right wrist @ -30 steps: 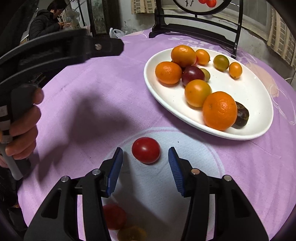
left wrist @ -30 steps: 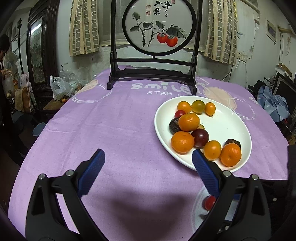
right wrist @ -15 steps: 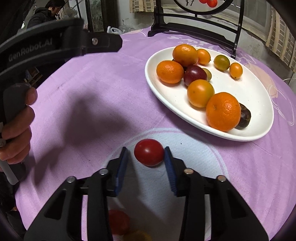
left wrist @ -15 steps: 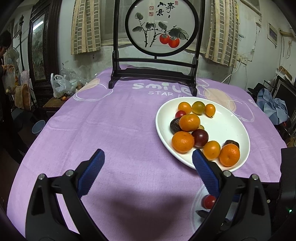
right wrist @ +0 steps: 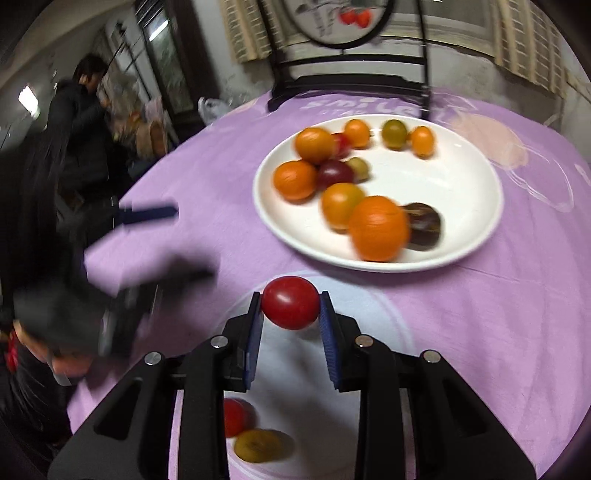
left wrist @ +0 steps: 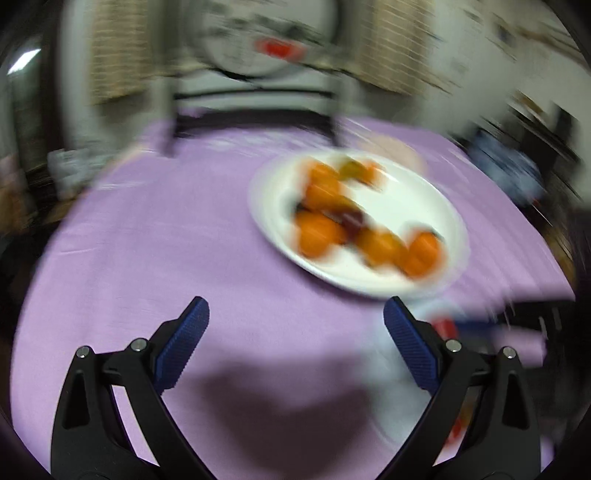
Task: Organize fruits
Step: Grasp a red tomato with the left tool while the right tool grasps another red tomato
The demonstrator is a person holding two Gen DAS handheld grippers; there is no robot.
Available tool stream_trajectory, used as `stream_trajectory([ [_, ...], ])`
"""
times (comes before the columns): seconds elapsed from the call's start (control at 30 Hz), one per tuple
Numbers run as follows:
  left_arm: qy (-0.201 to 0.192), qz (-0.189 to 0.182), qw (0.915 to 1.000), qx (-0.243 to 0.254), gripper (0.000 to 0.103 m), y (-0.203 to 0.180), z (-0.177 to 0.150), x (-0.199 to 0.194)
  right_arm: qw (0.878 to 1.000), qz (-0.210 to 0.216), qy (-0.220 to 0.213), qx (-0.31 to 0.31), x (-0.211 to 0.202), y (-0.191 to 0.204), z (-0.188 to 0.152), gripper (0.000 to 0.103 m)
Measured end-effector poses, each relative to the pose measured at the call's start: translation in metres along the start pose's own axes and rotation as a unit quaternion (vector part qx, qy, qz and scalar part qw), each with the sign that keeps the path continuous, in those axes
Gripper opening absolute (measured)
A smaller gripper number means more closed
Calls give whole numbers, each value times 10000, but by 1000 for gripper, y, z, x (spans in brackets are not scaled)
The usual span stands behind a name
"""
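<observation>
My right gripper [right wrist: 291, 308] is shut on a red tomato [right wrist: 290, 302], held just off the purple cloth in front of the white plate [right wrist: 476, 229]. The plate carries several oranges, small tomatoes and dark fruits. Under the right gripper lie another red tomato [right wrist: 233, 417] and a yellow-green fruit [right wrist: 258, 446] on a pale patch of cloth. My left gripper [left wrist: 295, 328] hangs open over bare cloth, left of the plate [left wrist: 443, 206]; this view is blurred. The red tomato [left wrist: 445, 326] shows beside its right finger. The left gripper [right wrist: 147, 216] appears blurred in the right wrist view.
A dark wooden stand with a round painted panel [right wrist: 343, 22] stands at the table's far edge. A person in dark clothes [right wrist: 74, 122] stands beyond the table at the left. Bags and clutter sit by the far left corner.
My right gripper has shut on the red tomato and lifted it slightly toward the plate. The left gripper's view has turned and gone blurry; its jaws stay open.
</observation>
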State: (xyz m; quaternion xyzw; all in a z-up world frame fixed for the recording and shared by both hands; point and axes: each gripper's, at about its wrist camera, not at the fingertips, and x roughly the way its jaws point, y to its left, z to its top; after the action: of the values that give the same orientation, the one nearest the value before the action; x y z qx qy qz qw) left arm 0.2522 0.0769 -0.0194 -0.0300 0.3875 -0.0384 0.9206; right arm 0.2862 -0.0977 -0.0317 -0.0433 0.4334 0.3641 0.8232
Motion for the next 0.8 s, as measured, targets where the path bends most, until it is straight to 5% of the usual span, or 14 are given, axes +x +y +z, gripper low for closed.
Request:
stream_trajectory([
  [0.1, 127, -684, 9927, 984, 97, -30, -20, -5, 9999, 10, -66, 151, -7, -8, -3, 31],
  [0.27, 64, -1513, 9638, 2193, 83, -68, -53, -24, 9996, 73, -147, 235, -16, -11, -9, 31],
  [0.4, 230, -1740, 9562, 2342, 48, -67, -62, -25, 9995, 87, -149, 255, -18, -11, -11, 31],
  [0.63, 332, -2087, 9440, 2533, 44, -68, -77, -34, 9995, 104, -165, 235, -20, -10, -11, 31],
  [0.8, 684, -1811, 9410, 2776, 44, -81, -89, -18, 9996, 103, -166, 220, -21, -9, -12, 31],
])
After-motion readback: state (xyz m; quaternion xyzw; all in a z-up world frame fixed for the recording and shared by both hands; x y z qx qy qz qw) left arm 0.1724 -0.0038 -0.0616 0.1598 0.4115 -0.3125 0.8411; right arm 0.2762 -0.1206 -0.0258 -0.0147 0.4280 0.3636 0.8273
